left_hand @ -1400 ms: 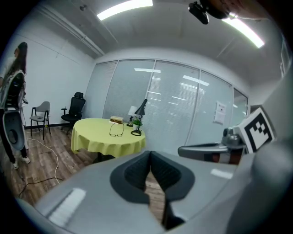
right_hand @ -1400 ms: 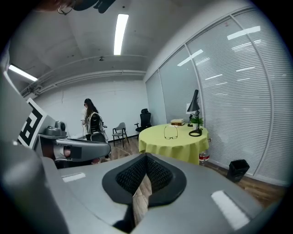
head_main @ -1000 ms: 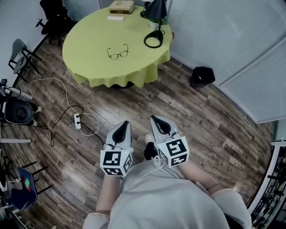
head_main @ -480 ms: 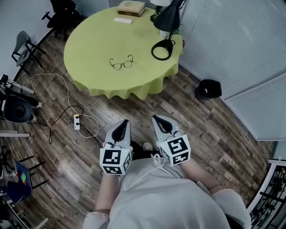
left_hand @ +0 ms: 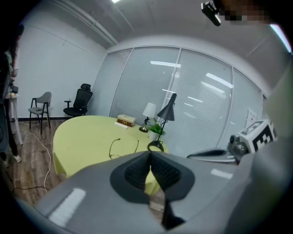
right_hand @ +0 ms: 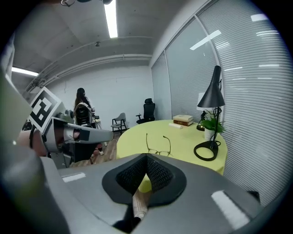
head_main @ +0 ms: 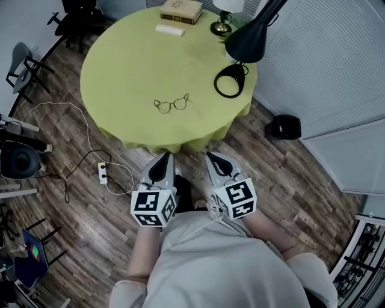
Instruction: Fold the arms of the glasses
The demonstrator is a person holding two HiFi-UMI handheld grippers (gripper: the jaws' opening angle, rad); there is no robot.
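Yellow-green cloth covers the round surface point(head_main: 120, 66), and the black desk lamp point(head_main: 248, 41) on it marks every place below, as the head view shows them. The glasses point(head_main: 172, 104) lie left of the lamp's ring base and nearer the person, well apart from it. Both arms are unfolded and point away from the person. A stack of books point(head_main: 180, 10) sits beyond the lamp and to its left, with a small white block point(head_main: 169, 30) just beside them. The left tool point(head_main: 165, 156) and the right tool point(head_main: 209, 157) hang side by side below and left of the lamp, past the surface's near edge and over the wooden floor, apart from the glasses. Each tool's jaws are pressed together with nothing between them. A black bin point(head_main: 284, 127) stands on the floor, right of the lamp and nearer the person.
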